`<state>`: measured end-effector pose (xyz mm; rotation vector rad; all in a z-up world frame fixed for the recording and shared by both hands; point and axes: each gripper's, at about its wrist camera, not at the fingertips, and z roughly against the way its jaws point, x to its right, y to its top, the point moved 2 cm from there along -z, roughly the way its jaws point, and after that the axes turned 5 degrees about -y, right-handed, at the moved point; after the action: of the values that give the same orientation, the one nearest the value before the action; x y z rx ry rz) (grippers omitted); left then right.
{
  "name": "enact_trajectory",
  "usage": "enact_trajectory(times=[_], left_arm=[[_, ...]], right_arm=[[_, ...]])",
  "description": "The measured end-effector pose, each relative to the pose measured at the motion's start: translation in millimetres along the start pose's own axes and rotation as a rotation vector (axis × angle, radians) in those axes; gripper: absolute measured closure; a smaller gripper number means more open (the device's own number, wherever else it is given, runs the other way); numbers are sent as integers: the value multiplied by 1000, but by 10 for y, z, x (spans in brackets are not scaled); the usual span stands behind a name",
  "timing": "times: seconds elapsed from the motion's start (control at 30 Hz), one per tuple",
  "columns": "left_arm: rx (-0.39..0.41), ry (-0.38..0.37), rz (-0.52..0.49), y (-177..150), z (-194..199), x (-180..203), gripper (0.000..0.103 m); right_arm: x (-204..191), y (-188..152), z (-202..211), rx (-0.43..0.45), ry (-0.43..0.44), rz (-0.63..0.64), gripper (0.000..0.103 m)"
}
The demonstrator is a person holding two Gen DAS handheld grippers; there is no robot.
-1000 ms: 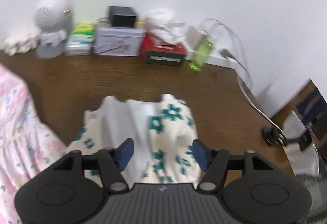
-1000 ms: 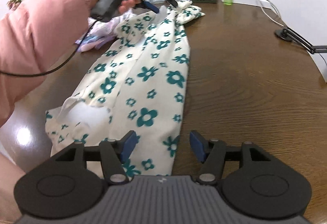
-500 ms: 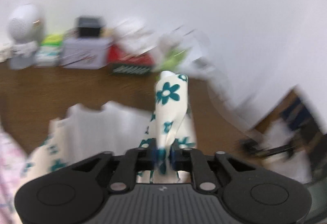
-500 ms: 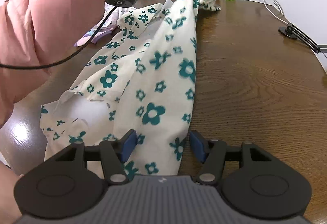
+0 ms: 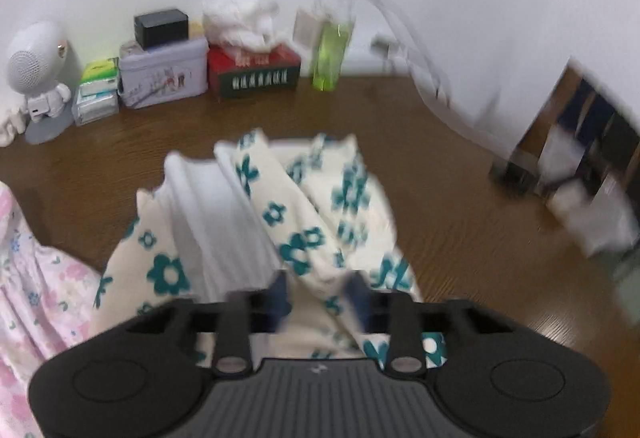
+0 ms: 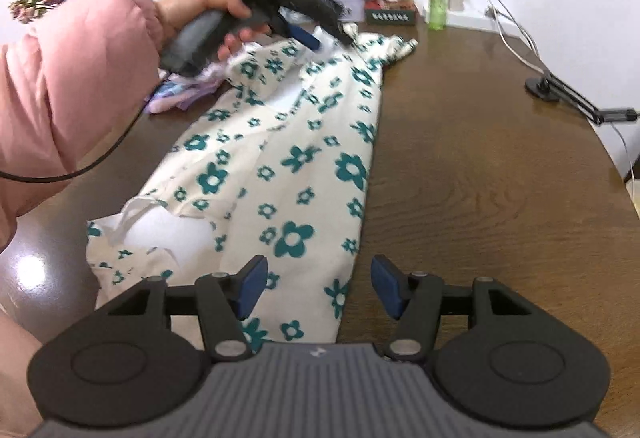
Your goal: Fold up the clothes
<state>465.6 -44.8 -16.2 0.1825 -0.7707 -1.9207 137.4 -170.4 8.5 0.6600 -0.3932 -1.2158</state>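
Observation:
A cream dress (image 6: 296, 174) with teal flowers lies lengthwise on the brown table (image 6: 480, 158). At its far end my left gripper (image 6: 326, 38), held by a hand in a pink sleeve (image 6: 72, 70), sits low over the cloth. In the left wrist view the left gripper (image 5: 318, 298) has its jaws closing on a thick fold of the dress (image 5: 276, 214), which fills the gap between the blue pads. My right gripper (image 6: 318, 284) hovers open above the near end of the dress, with nothing gripped.
A pink floral garment (image 5: 36, 278) lies left of the dress, and a purple one (image 6: 176, 94) is under the hand. Along the wall stand a tissue box (image 5: 256, 74), a tin (image 5: 164, 76), a green bottle (image 5: 330, 54) and a white figure (image 5: 36, 58). A lamp base (image 6: 538, 88) sits far right.
The left jaws, wide open a second ago, closed on a fold of the dress, lifted the far end, then came back down with it. The right gripper stayed put.

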Motion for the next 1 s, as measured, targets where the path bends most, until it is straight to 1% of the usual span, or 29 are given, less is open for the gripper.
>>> enact_trajectory(times=[0.03, 0.13, 0.17, 0.2, 0.23, 0.27, 0.3, 0.37, 0.4, 0.43, 0.47, 0.5, 0.57, 0.7, 0.77, 0.8, 0.87, 0.93, 0.97, 1.0], left_arm=[[-2, 16, -3, -27, -15, 13, 84], [8, 52, -15, -77, 15, 54, 82], [26, 47, -12, -76, 87, 57, 76], [43, 31, -5, -72, 167, 55, 66], [58, 18, 1, -72, 249, 53, 52], [69, 16, 9, -79, 335, 51, 48], [81, 14, 18, -87, 421, 50, 45], [90, 26, 23, -125, 588, 70, 45], [91, 41, 22, -148, 665, 96, 45], [92, 54, 20, -174, 742, 124, 43], [98, 60, 18, -213, 822, 157, 42], [105, 57, 14, -275, 908, 193, 41], [108, 38, 8, -438, 1053, 280, 40], [92, 5, -22, -804, 1252, 473, 41], [82, -6, -35, -992, 1321, 564, 41], [77, -18, -36, -1082, 1355, 598, 41], [65, -46, -42, -1259, 1421, 654, 41], [44, -57, -66, -1416, 1471, 715, 41], [28, -53, -82, -1491, 1481, 747, 41], [12, -53, -98, -1559, 1479, 779, 41]], right_arm=[[-25, -6, -5, -5, 10, 6, 48], [-48, -69, -93, -73, 27, 5, 54], [-37, -100, -111, -90, 24, -5, 54], [-12, -120, -72, -82, 27, -19, 54], [16, -138, -18, -68, 33, -34, 54], [44, -155, 35, -54, 39, -49, 54], [62, -166, 96, -37, 40, -57, 54], [87, -184, 208, -15, 39, -63, 54], [100, -197, 261, -7, 41, -64, 56], [102, -209, 291, -4, 45, -60, 60], [100, -220, 315, -2, 50, -55, 67], [88, -232, 325, -2, 57, -49, 73], [49, -259, 321, -6, 73, -33, 78], [-67, -343, 206, -38, 94, 6, 83], [-115, -410, 132, -59, 99, 17, 83], [-123, -430, 136, -55, 102, 16, 83], [-108, -445, 193, -36, 118, 4, 83], [-22, -434, 366, 6, 149, -10, 79], [-13, -438, 443, 20, 145, 8, 70], [-14, -444, 513, 30, 139, 32, 59]])
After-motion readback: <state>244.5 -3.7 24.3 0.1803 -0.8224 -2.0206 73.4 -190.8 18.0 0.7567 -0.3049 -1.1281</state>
